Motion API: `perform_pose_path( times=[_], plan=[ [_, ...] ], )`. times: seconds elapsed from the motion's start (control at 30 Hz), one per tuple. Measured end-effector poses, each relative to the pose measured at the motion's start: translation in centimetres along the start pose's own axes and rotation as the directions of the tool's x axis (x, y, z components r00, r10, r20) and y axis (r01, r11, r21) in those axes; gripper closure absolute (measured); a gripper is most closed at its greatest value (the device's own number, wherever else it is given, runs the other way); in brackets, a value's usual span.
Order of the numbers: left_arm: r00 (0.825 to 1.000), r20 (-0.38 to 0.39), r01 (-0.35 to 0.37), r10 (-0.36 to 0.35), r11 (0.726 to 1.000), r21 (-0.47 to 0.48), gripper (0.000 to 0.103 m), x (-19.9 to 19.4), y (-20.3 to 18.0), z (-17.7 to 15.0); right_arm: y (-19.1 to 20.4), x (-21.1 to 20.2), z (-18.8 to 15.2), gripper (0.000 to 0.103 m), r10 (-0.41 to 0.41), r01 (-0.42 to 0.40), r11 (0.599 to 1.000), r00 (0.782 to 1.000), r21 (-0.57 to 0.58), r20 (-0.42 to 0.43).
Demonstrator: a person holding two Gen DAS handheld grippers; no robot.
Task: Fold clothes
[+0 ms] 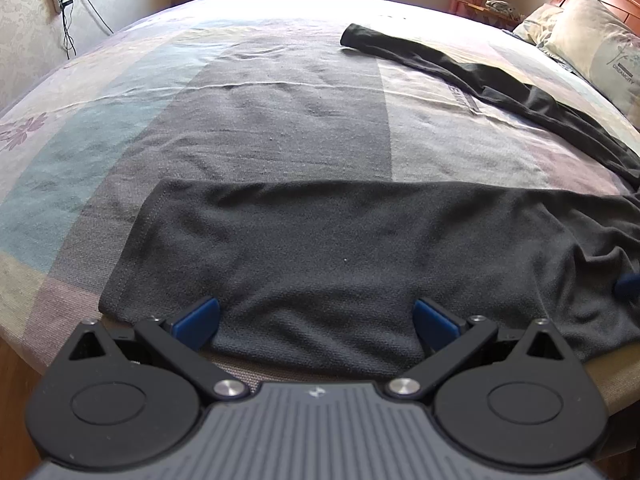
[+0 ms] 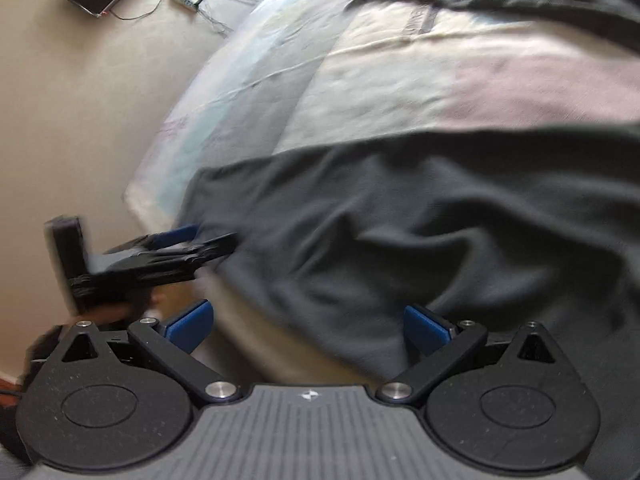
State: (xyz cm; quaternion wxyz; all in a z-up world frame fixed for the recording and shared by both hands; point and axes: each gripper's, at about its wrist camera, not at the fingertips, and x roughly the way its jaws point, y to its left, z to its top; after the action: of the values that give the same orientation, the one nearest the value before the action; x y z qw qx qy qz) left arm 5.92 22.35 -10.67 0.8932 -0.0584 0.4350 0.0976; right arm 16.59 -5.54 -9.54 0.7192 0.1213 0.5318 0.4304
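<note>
Bed with pastel patchwork cover fills the space ahead of both grippers. Dark grey trousers lie spread on it: one leg flat across the near edge, directly ahead of the left gripper, the other leg stretching away to its far right. Pillow far right, at the headboard. Left gripper: jaws wide apart, blue pads either side of the cloth's near edge, nothing pinched. Right gripper: jaws likewise spread, hovering over rumpled cloth; view blurred. Left gripper sits to its left at the bed edge.
</note>
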Motion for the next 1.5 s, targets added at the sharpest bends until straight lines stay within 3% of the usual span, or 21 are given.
perform_pose_path(
  times=[0.07,0.13,0.2,0.33,0.43,0.57,0.8,0.9,1.03,1.17,1.33,1.47,1.5],
  plan=[
    [1.000,-0.001,0.001,-0.001,1.000,0.003,0.000,0.0,0.0,0.0,-0.9,-1.1,0.6,0.000,-0.089,0.088,0.996,0.994,0.019,0.061],
    [1.000,-0.012,-0.003,0.003,1.000,0.004,0.001,-0.1,-0.1,0.2,-1.4,-2.3,0.9,0.000,-0.108,0.104,0.993,0.991,0.051,0.079],
    [1.000,-0.008,-0.014,0.015,1.000,0.020,0.001,-0.3,-0.6,0.5,-0.6,-3.2,0.9,0.000,-0.146,0.146,0.989,0.986,0.006,0.083],
    [1.000,-0.005,-0.015,0.015,0.996,0.086,0.001,-0.1,-2.0,0.5,1.2,-4.1,0.4,0.000,-0.284,0.297,0.947,0.953,-0.125,0.107],
    [1.000,-0.015,-0.010,0.011,0.998,0.062,0.001,-0.3,-1.8,0.1,0.2,-3.1,-0.7,0.000,-0.275,0.275,0.959,0.961,-0.069,0.014],
    [1.000,-0.031,0.003,-0.001,0.998,0.061,0.001,-1.3,-1.4,-0.4,1.1,-3.1,-2.5,0.000,-0.287,0.286,0.950,0.958,-0.122,0.008],
    [0.996,0.018,0.080,-0.084,0.983,0.164,0.001,-1.4,-5.0,1.4,1.8,-1.2,-1.4,0.000,-0.281,0.283,0.952,0.959,-0.114,0.033],
    [1.000,-0.015,0.017,-0.014,0.972,0.235,0.000,-0.4,-6.5,0.8,2.8,0.0,-2.4,0.000,-0.286,0.285,0.948,0.958,-0.142,0.013],
    [0.998,-0.043,0.050,-0.044,0.987,0.149,0.000,-0.7,-4.8,0.0,3.9,-0.6,-3.2,0.000,-0.234,0.225,0.957,0.972,-0.185,-0.027],
    [0.999,-0.035,-0.005,0.011,0.988,0.157,0.000,-0.9,-4.2,0.1,4.9,-0.8,-1.8,0.000,-0.211,0.217,0.953,0.976,-0.211,0.052],
    [0.998,-0.067,0.018,-0.011,0.995,0.100,0.000,-0.7,-3.0,-0.2,6.0,2.7,-1.5,0.000,-0.197,0.180,0.951,0.980,-0.250,-0.043],
    [0.997,-0.074,0.001,0.009,0.992,0.126,0.001,-1.1,-3.4,0.0,6.8,1.9,-1.6,0.000,-0.124,0.106,0.957,0.991,-0.271,-0.051],
    [0.998,-0.068,-0.007,0.017,0.989,0.146,0.001,-1.3,-3.8,0.2,6.6,1.2,-1.5,0.000,-0.146,0.133,0.955,0.989,-0.265,-0.030]
  ],
)
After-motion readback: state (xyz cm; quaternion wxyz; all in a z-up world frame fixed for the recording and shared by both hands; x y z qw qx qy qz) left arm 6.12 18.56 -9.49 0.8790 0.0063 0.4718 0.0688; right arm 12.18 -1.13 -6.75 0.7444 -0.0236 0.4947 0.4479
